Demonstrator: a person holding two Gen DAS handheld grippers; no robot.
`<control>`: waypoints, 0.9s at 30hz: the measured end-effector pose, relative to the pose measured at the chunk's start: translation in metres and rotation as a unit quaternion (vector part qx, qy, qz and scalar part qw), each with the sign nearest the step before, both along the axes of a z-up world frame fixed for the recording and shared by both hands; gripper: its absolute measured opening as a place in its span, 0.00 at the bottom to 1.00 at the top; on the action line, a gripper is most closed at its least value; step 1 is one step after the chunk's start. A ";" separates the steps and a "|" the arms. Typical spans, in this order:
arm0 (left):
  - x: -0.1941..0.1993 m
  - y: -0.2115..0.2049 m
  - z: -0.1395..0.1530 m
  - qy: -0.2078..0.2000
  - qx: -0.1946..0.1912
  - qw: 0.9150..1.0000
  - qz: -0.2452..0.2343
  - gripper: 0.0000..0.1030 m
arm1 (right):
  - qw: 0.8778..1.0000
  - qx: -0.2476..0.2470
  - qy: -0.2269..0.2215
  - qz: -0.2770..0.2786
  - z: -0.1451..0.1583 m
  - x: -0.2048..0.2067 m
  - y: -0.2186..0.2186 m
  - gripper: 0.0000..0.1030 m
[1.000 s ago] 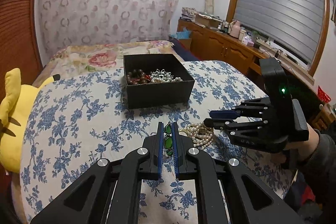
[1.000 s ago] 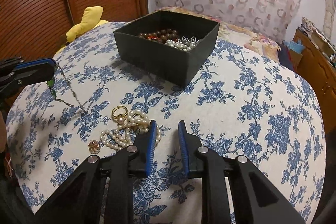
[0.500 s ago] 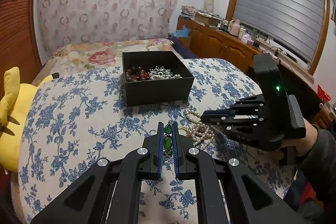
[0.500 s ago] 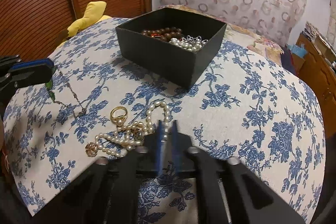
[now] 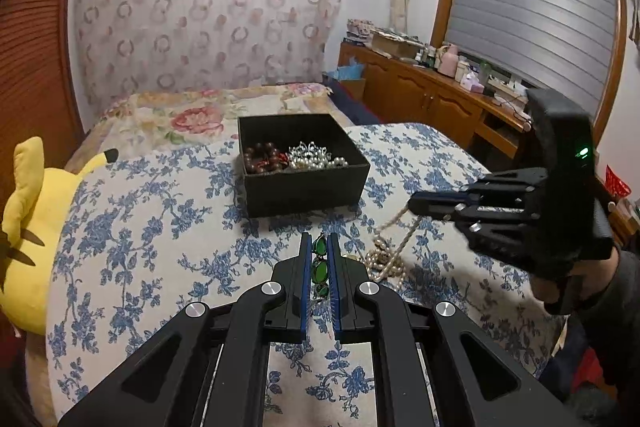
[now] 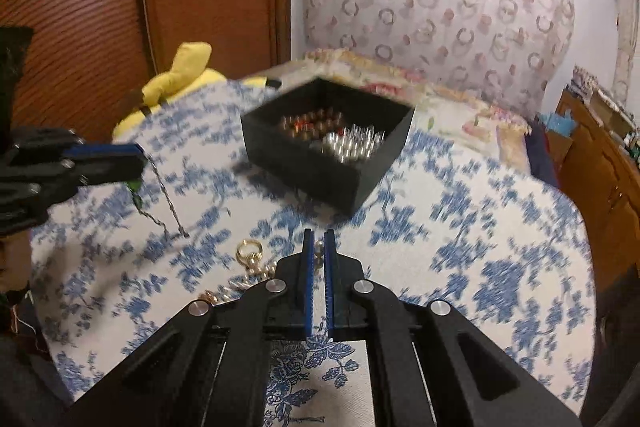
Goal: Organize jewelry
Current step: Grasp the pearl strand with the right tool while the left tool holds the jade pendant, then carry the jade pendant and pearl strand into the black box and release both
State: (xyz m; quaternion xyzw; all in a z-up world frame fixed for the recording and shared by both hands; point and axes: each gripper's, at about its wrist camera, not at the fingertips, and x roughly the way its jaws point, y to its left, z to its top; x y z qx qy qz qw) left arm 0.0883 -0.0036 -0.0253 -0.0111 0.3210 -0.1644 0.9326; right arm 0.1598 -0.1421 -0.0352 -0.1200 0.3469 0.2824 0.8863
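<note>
The left gripper (image 5: 320, 239) is shut on a green-stone necklace (image 5: 320, 269), held above the floral cloth in front of the black jewelry box (image 5: 304, 187). In the right wrist view its thin chain (image 6: 160, 195) hangs from the left gripper (image 6: 138, 155) down to the cloth. The right gripper (image 6: 319, 238) is shut on a pearl necklace (image 6: 256, 273). In the left wrist view the pearl strand (image 5: 394, 227) hangs from the right gripper (image 5: 414, 205) to a pile on the cloth. A gold ring (image 6: 249, 251) lies beside the pearls. The box holds brown beads (image 5: 262, 157) and silver pieces (image 5: 312, 155).
The blue-flowered tablecloth (image 5: 160, 227) covers a rounded table. A yellow plush toy (image 5: 24, 227) sits off its left edge. A bed with a floral cover (image 5: 192, 115) lies behind the box. A wooden cabinet (image 5: 432, 95) runs along the right wall. The right wrist view is motion-blurred.
The right gripper closed on the pearl necklace and rose, lifting part of the strand off the cloth. The left gripper stayed in place, still holding the green necklace.
</note>
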 end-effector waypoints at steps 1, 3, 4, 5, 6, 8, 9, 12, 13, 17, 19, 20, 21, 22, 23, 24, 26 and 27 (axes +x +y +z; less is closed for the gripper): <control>0.000 0.000 0.002 -0.002 0.000 1.000 0.001 0.06 | 1.000 0.002 -0.004 0.000 0.004 0.000 -0.001 0.05; -0.001 0.000 0.007 -0.008 0.003 1.000 0.003 0.06 | 1.000 0.009 -0.015 0.002 0.017 -0.003 -0.004 0.05; -0.001 -0.001 0.011 -0.014 0.008 1.000 0.005 0.06 | 1.000 0.012 -0.021 0.003 0.024 -0.005 -0.005 0.05; -0.002 -0.002 0.013 -0.017 0.010 1.000 0.006 0.06 | 1.000 0.015 -0.027 0.004 0.031 -0.007 -0.005 0.05; -0.002 -0.003 0.016 -0.021 0.011 1.000 0.006 0.06 | 0.999 0.016 -0.031 0.005 0.035 -0.009 -0.006 0.05; -0.002 -0.004 0.023 -0.027 0.013 1.000 0.007 0.06 | 0.999 0.020 -0.044 0.006 0.046 -0.013 -0.007 0.05; -0.002 -0.004 0.027 -0.031 0.015 0.999 0.008 0.06 | 0.999 0.022 -0.048 0.007 0.051 -0.015 -0.008 0.05; -0.002 -0.005 0.033 -0.037 0.016 0.999 0.010 0.06 | 0.998 0.028 -0.063 0.011 0.067 -0.021 -0.008 0.05; -0.001 -0.005 0.035 -0.038 0.016 0.999 0.011 0.06 | 0.997 0.029 -0.068 0.011 0.071 -0.021 -0.008 0.05; -0.001 -0.006 0.041 -0.044 0.018 0.999 0.012 0.07 | 0.996 0.034 -0.086 0.013 0.088 -0.026 -0.009 0.05; 0.000 -0.006 0.044 -0.047 0.019 0.999 0.012 0.06 | 0.995 0.036 -0.096 0.014 0.098 -0.027 -0.009 0.05; 0.000 -0.006 0.044 -0.047 0.020 0.999 0.012 0.06 | 0.994 0.037 -0.099 0.013 0.101 -0.027 -0.009 0.05; 0.000 -0.006 0.045 -0.048 0.020 0.999 0.012 0.06 | 0.994 0.038 -0.105 0.013 0.106 -0.028 -0.010 0.05; 0.001 -0.006 0.045 -0.048 0.021 0.999 0.012 0.07 | 0.993 0.039 -0.108 0.013 0.109 -0.028 -0.010 0.05; 0.001 -0.007 0.046 -0.049 0.021 0.999 0.012 0.07 | 0.993 0.039 -0.112 0.013 0.112 -0.028 -0.010 0.05; 0.001 -0.007 0.047 -0.050 0.021 0.998 0.012 0.07 | 0.992 0.040 -0.116 0.012 0.116 -0.028 -0.011 0.05; 0.003 -0.007 0.048 -0.051 0.021 0.998 0.012 0.06 | 0.991 0.042 -0.124 0.011 0.124 -0.026 -0.011 0.05; 0.004 -0.007 0.048 -0.051 0.021 0.998 0.012 0.06 | 0.991 0.044 -0.129 0.009 0.129 -0.025 -0.011 0.05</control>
